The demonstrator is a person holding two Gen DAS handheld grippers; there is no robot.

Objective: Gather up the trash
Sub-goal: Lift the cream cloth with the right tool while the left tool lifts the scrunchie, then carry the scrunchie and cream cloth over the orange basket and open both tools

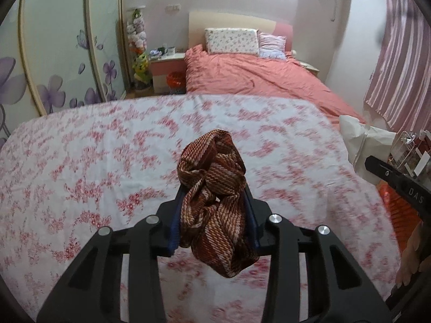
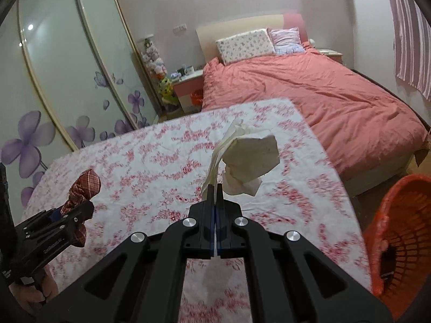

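Note:
My left gripper (image 1: 214, 202) is shut on a crumpled brown patterned cloth (image 1: 215, 196), which bulges above and hangs below its jaws over the floral tablecloth (image 1: 94, 148). From the right wrist view the same cloth (image 2: 83, 188) and left gripper (image 2: 68, 212) show at the lower left. My right gripper (image 2: 216, 188) is shut on a white crumpled tissue (image 2: 247, 161), pinched by a thin edge and held above the table. The tissue (image 1: 361, 134) and right gripper's body show at the right edge of the left wrist view.
An orange slatted basket (image 2: 404, 231) stands on the floor right of the table. Beyond the table lies a bed with a salmon duvet (image 2: 323, 102) and pillows. A sliding wardrobe (image 2: 67, 67) with purple flowers fills the left; a pink curtain (image 1: 398, 62) hangs at right.

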